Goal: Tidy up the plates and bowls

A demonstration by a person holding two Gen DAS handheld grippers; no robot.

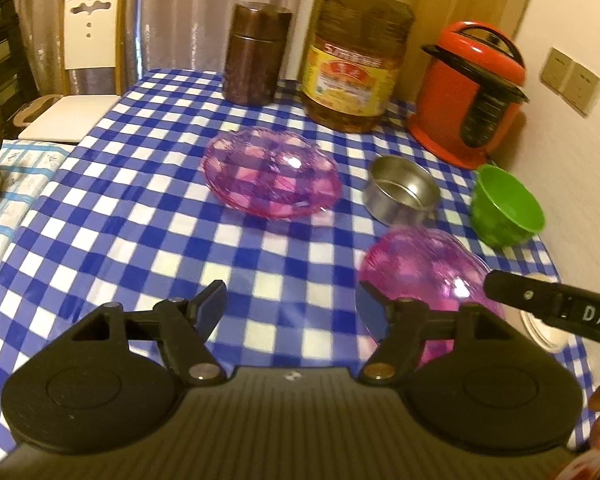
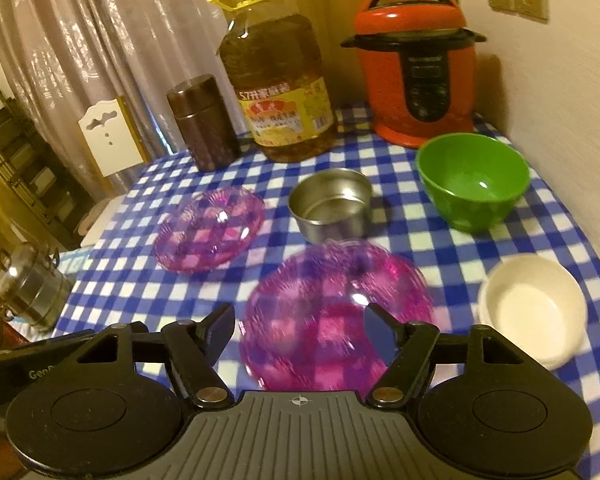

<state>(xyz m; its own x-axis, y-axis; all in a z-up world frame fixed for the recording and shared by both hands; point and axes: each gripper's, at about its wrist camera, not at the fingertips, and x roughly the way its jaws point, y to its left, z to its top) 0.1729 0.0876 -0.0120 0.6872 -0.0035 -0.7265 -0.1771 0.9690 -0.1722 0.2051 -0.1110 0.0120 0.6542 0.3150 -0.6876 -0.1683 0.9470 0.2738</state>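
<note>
Your left gripper (image 1: pixel 292 304) hangs over the blue-and-white checked tablecloth (image 1: pixel 140 224) with its jaws spread wide and nothing between them but cloth. Your right gripper (image 2: pixel 300 326) is likewise parted; the near pink plate (image 2: pixel 332 312) shows in the gap between its fingers, yet neither pad presses on it (the plate is blurred, so whether it lies flat cannot be told).

From the left wrist view, the far pink plate (image 1: pixel 272 174) lies on the cloth at 12 o'clock from the left gripper. The steel bowl (image 1: pixel 402 190) stands at 1 o'clock, just beside that plate. The green bowl (image 1: pixel 506 204) sits at 2 o'clock, near the table's right edge. The near pink plate lies at 3 o'clock, partly behind the left gripper's right finger.

From the right wrist view, the white bowl (image 2: pixel 534 312) rests at 3 o'clock, close to the near pink plate. The steel bowl is at 12 o'clock, just beyond the plate's far rim. The green bowl is at 1 o'clock, and the far pink plate at 11 o'clock.

Along the back of the table stand a brown canister (image 2: pixel 202 124), a large oil bottle (image 2: pixel 280 88) with a yellow label, and a red pressure cooker (image 2: pixel 414 68). A white chair (image 1: pixel 90 60) stands beyond the table's left corner.
</note>
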